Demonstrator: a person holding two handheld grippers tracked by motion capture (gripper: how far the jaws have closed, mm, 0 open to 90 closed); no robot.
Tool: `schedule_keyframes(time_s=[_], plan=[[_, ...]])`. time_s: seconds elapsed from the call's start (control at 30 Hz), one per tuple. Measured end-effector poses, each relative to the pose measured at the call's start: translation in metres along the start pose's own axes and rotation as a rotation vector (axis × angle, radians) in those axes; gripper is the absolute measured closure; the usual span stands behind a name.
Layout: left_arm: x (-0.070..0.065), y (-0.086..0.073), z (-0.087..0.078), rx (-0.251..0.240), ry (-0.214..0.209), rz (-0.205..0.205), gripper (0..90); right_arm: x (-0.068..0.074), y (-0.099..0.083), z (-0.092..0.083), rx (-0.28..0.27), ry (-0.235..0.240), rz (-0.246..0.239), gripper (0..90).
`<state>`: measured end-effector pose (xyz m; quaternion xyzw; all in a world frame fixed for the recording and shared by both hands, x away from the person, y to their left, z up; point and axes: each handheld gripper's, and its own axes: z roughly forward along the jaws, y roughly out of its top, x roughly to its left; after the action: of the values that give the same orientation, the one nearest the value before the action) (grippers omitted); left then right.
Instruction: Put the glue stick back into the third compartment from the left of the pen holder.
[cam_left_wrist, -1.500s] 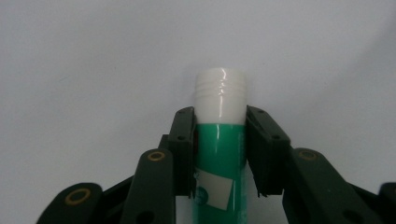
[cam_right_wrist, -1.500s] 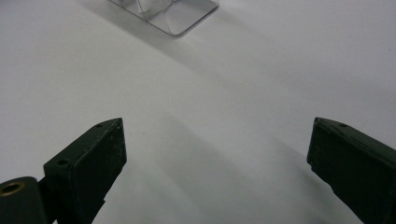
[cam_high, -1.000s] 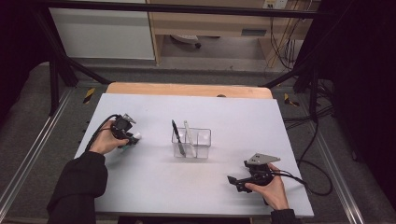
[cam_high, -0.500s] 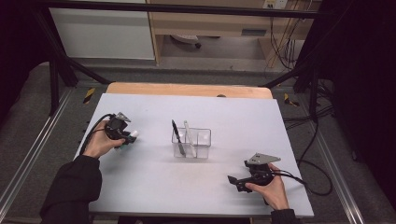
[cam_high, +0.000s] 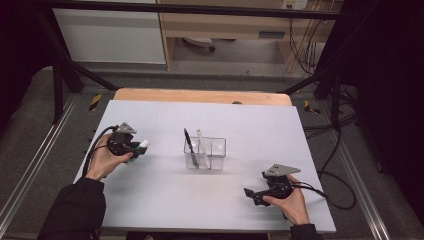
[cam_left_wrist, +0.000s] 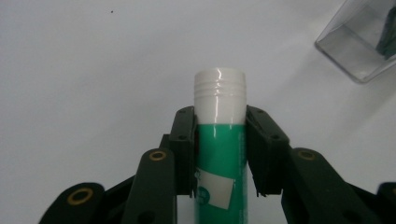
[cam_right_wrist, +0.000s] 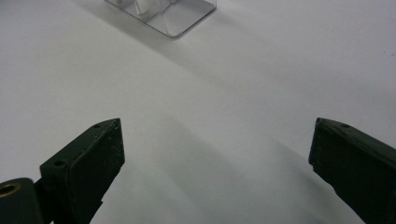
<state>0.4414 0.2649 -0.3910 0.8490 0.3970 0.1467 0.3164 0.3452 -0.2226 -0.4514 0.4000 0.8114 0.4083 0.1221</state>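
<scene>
The left gripper clamps a green glue stick, white cap pointing toward the clear organizer box to its right. The right gripper, nearer the person, gapes empty.

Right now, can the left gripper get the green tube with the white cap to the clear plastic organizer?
Probably yes: the left gripper grips the green tube, and bare table lies between it and the clear organizer.
</scene>
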Motion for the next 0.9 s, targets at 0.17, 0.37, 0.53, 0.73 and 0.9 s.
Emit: schedule_keyframes(time_s=[0.17,0.37,0.53,0.73,0.9], plan=[[-0.01,-0.002,-0.006,-0.045,-0.002,-0.005,65.3,-0.001,0.0,0.0,0.005,0.0,-0.009,3.7],[-0.023,-0.002,-0.013,-0.106,-0.006,-0.017,65.3,-0.001,0.0,-0.001,0.002,0.001,-0.011,3.6],[-0.033,-0.002,-0.018,-0.154,-0.012,-0.019,65.3,-0.002,0.0,-0.001,0.008,0.002,-0.016,3.4],[-0.042,-0.002,-0.023,-0.199,-0.016,-0.035,65.3,-0.002,0.001,-0.001,0.011,0.006,-0.017,3.2],[-0.052,0.001,-0.027,-0.241,-0.022,-0.024,65.3,-0.002,0.001,-0.001,0.008,0.004,-0.019,3.1]])
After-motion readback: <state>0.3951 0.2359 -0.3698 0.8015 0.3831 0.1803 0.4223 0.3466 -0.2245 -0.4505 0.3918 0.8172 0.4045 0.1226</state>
